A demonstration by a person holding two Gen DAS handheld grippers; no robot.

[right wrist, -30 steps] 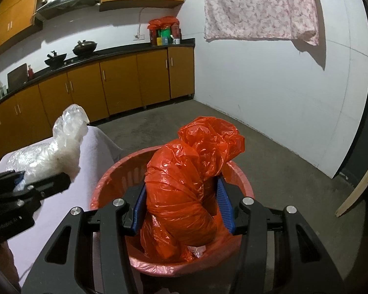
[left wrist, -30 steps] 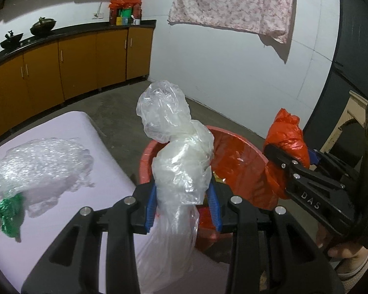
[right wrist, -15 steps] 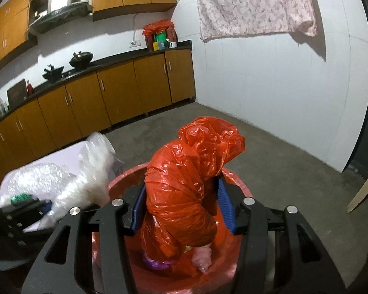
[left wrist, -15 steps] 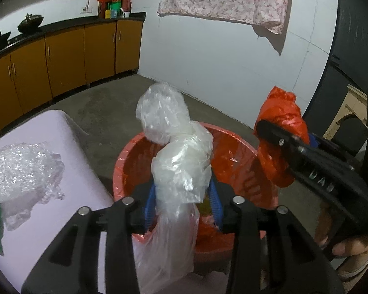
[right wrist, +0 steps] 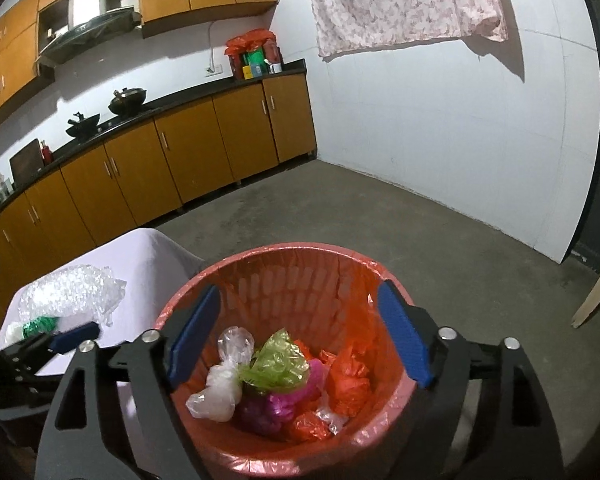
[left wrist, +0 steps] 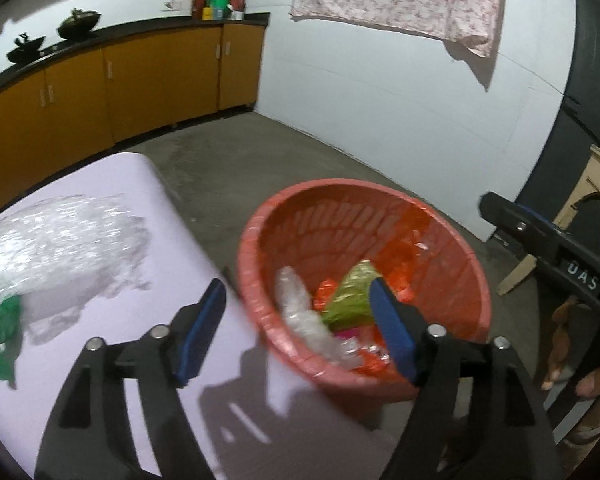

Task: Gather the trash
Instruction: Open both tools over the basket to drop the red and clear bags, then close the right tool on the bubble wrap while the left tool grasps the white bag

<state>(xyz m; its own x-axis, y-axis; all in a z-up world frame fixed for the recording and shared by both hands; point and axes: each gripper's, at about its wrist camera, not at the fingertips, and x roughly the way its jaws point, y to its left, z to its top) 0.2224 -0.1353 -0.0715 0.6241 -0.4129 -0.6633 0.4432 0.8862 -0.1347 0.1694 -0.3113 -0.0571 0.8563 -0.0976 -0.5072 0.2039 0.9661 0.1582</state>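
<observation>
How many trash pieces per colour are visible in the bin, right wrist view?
In the red bin, as far as the right wrist view shows:
Clear plastic bag: 1
Green plastic bag: 1
Pink/magenta wrapper: 1
Purple wrapper: 1
Orange-red bags: 2
Total: 6; pieces underneath may be hidden.

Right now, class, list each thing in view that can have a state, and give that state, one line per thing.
Left gripper: open, empty.
Right gripper: open, empty, above the bin.
Bin: upright, lined, partly filled with bags.
Clear bag: in the bin.
Orange bag: in the bin.
Bubble wrap: lying on the table.
Cabinets: doors shut.
</observation>
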